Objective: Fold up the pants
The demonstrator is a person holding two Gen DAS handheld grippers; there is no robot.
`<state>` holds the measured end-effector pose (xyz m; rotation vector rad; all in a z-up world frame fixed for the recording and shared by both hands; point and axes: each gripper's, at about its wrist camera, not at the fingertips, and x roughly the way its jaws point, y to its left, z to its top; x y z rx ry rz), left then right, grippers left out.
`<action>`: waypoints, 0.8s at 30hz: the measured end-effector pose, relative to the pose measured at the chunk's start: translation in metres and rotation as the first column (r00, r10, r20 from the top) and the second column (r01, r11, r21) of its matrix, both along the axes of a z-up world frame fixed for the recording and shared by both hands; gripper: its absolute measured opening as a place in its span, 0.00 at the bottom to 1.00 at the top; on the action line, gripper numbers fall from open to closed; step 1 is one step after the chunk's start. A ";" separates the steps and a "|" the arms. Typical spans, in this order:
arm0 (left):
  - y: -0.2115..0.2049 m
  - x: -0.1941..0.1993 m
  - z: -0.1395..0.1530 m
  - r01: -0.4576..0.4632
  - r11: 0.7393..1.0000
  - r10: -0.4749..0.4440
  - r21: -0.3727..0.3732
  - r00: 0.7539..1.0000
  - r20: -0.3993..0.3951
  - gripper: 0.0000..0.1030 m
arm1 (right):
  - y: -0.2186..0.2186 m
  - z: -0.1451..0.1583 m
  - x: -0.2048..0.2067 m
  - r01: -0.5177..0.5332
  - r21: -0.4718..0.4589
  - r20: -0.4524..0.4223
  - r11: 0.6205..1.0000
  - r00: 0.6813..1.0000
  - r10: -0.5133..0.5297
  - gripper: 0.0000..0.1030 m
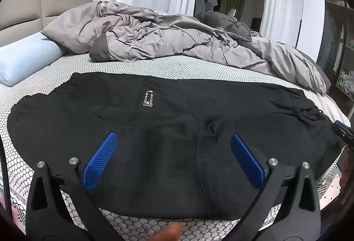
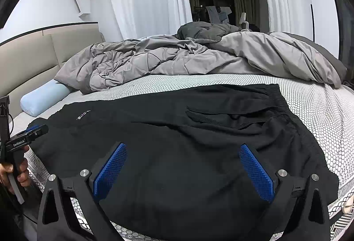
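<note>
Lying flat across the near side of the bed [image 1: 154, 66], the black pants [image 1: 154, 134] spread over a honeycomb-patterned mattress cover, with a small woven label [image 1: 147, 97] showing on the fabric and the elastic waistband [image 2: 285, 106] toward the right. The left gripper [image 1: 174, 141] hangs just above the cloth with its blue-padded jaws spread wide and nothing between them. The right gripper [image 2: 184, 152] hovers over the pants near the waistband end, its jaws likewise wide apart and empty. In the right wrist view a hand [image 2: 13, 171] grips the left tool's handle at the bed's edge. Behind the pants, a crumpled grey duvet [image 2: 177, 59] is bunched across the far half of the mattress, and a pale blue bolster pillow [image 1: 24, 62] rests against the beige padded headboard [image 2: 33, 55].
</note>
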<state>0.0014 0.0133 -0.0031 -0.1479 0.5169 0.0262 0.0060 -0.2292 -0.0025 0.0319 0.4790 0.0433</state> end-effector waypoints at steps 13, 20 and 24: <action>0.036 -0.007 0.005 -0.097 0.994 0.098 -0.049 0.995 0.006 0.99 | -0.006 0.002 -0.004 0.005 0.003 0.001 1.000 1.000 -0.005 1.00; 0.104 -0.028 0.000 -0.251 0.953 0.244 -0.169 0.968 -0.061 0.99 | -0.013 0.002 -0.001 -0.007 0.000 -0.069 1.000 0.998 0.007 1.00; 0.147 -0.045 -0.010 -0.325 0.922 0.307 -0.208 0.945 -0.117 0.99 | -0.021 0.006 -0.009 -0.010 0.031 -0.074 0.999 0.997 0.012 1.00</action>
